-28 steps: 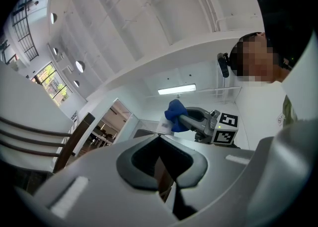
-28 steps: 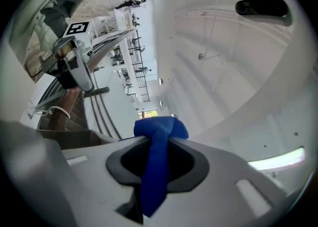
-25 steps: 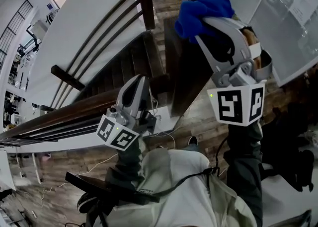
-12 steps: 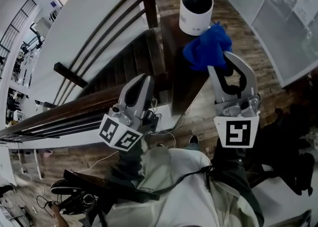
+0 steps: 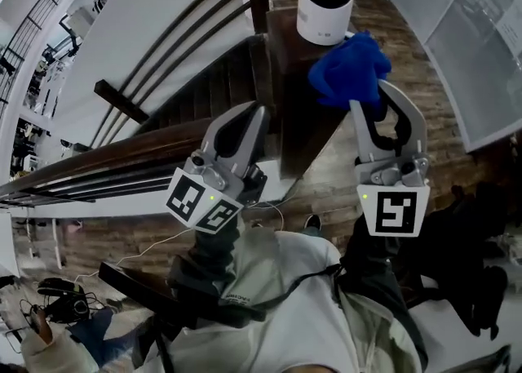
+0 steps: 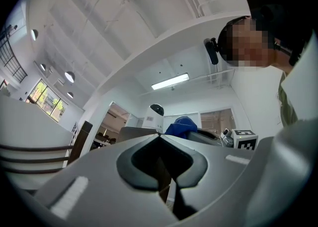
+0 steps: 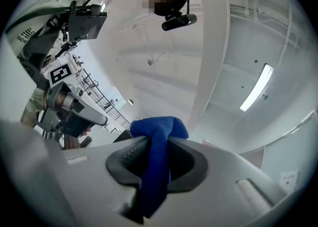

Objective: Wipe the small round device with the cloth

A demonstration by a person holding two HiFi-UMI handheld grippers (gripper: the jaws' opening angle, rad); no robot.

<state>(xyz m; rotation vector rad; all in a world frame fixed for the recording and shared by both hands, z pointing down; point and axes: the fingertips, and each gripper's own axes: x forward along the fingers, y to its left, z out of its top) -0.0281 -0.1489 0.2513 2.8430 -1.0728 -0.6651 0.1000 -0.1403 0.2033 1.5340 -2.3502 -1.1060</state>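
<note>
Right gripper point(image 5: 373, 100): I read the jaws clamped on the blue cloth point(image 5: 349, 69), with one fold pinched between them and the rest bunched ahead of the tips. The cloth sits just beside the base of the small round device point(image 5: 325, 2); I cannot tell whether they touch. The device stands upright, a white body with a dark domed top, at the far end of a dark wooden ledge point(image 5: 294, 118). Left gripper point(image 5: 247, 117): jaws together, nothing between them. It is held lower left of the device and well apart from it, near the wooden handrail point(image 5: 114, 169).
</note>
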